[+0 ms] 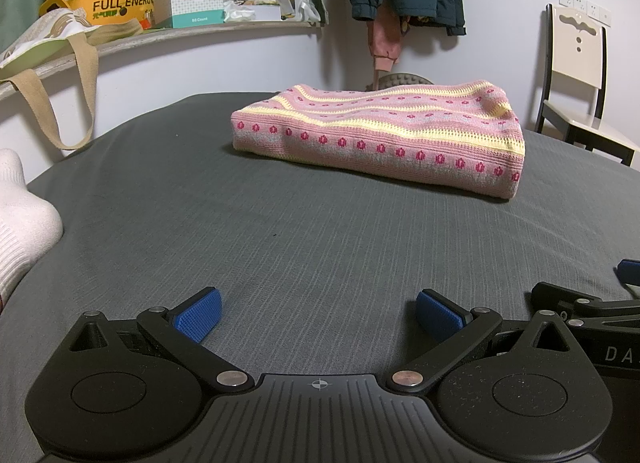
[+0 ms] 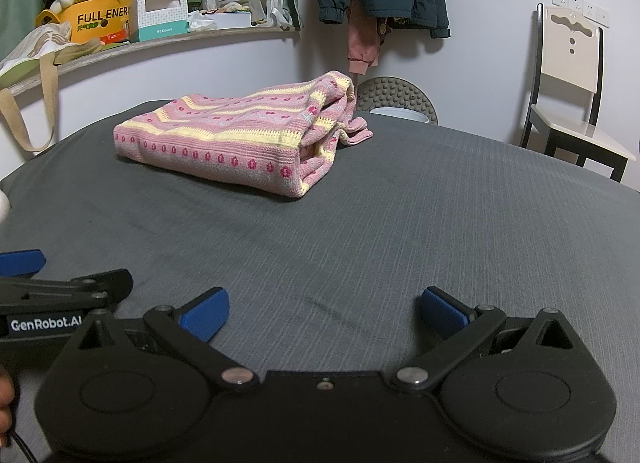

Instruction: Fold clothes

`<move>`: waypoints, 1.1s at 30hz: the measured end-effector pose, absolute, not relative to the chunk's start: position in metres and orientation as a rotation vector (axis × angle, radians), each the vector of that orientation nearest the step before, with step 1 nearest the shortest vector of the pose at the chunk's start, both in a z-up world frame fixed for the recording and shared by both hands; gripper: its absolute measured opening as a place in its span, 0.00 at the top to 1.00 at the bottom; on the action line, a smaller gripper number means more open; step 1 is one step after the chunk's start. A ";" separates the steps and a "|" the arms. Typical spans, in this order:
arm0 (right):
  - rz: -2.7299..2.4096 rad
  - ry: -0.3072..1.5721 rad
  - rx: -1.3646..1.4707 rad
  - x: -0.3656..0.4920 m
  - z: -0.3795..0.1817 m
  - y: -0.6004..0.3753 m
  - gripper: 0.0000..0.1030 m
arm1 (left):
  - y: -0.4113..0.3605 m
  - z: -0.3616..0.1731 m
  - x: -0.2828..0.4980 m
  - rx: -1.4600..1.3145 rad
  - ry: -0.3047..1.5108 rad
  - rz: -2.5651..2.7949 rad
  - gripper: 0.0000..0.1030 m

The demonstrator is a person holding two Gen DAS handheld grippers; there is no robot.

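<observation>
Left wrist view showed the grey bedsheet point(image 1: 280, 223) spreading wide, and on it the folded pink knit sweater point(image 1: 380, 131) lay ahead, well apart from both tools, its long side running across. It sat nearer the left gripper point(image 1: 318, 317). The right gripper point(image 2: 324, 313) was likewise spread wide and empty.

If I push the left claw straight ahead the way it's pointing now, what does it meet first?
Bare grey bedspread first, then most likely the near folded edge of the pink knitted sweater. The left claw is open and empty. How high it rides over the bed is unclear, so it may skim the cover.
</observation>
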State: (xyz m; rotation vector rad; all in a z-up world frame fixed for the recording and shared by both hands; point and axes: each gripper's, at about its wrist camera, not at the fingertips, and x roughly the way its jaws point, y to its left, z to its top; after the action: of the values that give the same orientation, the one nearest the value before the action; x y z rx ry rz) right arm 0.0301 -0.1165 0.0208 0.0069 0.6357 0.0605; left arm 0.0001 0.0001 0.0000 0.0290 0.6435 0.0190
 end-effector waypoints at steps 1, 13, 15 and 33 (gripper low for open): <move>0.060 0.636 0.007 0.030 0.021 -0.117 0.00 | 0.000 0.000 0.000 0.030 0.644 0.019 0.00; 0.059 0.637 0.004 0.029 0.023 -0.117 0.00 | 0.000 0.001 0.000 0.027 0.645 0.021 0.00; 0.058 0.639 -0.001 0.028 0.023 -0.116 0.00 | -0.001 0.001 -0.001 0.028 0.644 0.022 0.00; 0.058 0.641 0.007 0.032 0.021 -0.117 0.00 | -0.001 0.002 0.000 0.029 0.647 0.025 0.00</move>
State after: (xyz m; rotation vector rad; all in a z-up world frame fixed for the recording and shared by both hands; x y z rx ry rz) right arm 0.0321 -0.1174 0.0212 0.0074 0.6409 0.0585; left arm -0.0001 -0.0009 0.0020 0.0288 0.6472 0.0251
